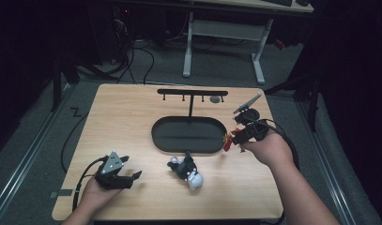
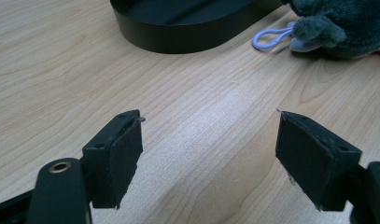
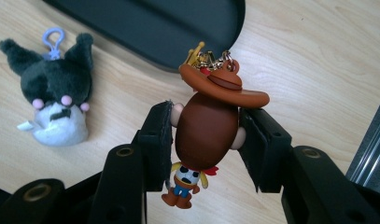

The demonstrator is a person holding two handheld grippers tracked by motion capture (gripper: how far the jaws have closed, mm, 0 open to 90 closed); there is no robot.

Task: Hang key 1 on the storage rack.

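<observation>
My right gripper is shut on a cowboy figure keychain with a brown hat, big brown head and gold chain; it hangs above the wood. In the high view this right gripper holds the cowboy figure keychain just off the right end of the black oval tray. A dark grey and white plush keychain with a lilac clip lies on the table in front of the tray. My left gripper rests at the front left, jaws open over bare wood.
A black hook rack rises on a post behind the tray. The plush keychain and tray lie ahead of the left gripper. The table's right edge runs close to the right gripper.
</observation>
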